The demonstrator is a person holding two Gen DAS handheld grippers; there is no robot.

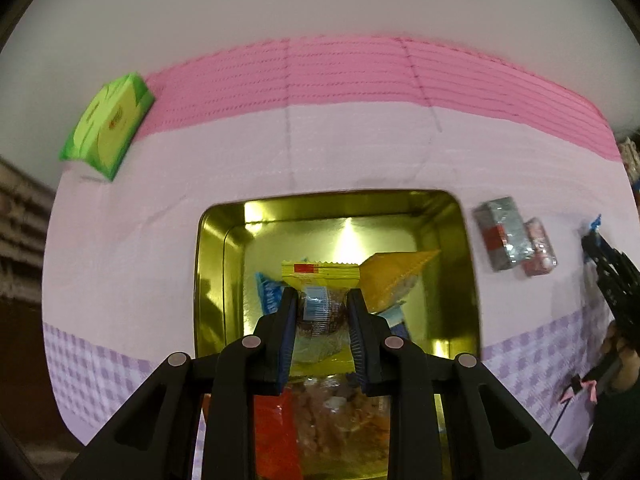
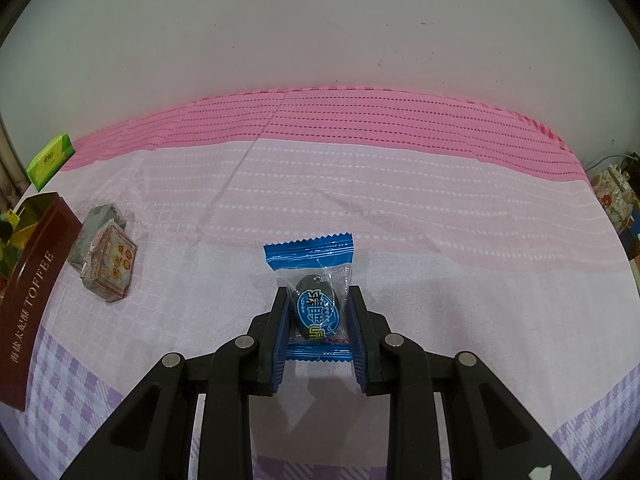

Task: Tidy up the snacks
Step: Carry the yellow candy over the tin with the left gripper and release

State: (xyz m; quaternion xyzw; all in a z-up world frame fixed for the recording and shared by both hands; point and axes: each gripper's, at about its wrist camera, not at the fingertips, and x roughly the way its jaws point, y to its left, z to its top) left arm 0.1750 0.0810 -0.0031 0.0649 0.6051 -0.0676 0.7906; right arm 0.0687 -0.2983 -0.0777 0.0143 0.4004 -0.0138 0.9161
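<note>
In the left wrist view my left gripper (image 1: pixel 320 300) is shut on a yellow-topped clear snack packet (image 1: pixel 319 280) and holds it over the open gold tin (image 1: pixel 216 264), which holds several other packets, one orange (image 1: pixel 394 276). In the right wrist view my right gripper (image 2: pixel 318 300) is shut on a blue candy packet (image 2: pixel 314 280) that rests on the pink tablecloth. The tin shows there as a maroon TOFFEE box (image 2: pixel 32 304) at the left edge. Two wrapped snacks (image 2: pixel 106 256) lie beside it; they also show in the left wrist view (image 1: pixel 514 238).
A green box (image 1: pixel 106 136) lies at the table's far left corner, also in the right wrist view (image 2: pixel 50 160). A white wall stands behind the table. The right gripper's black frame (image 1: pixel 612 276) shows at the right edge of the left wrist view.
</note>
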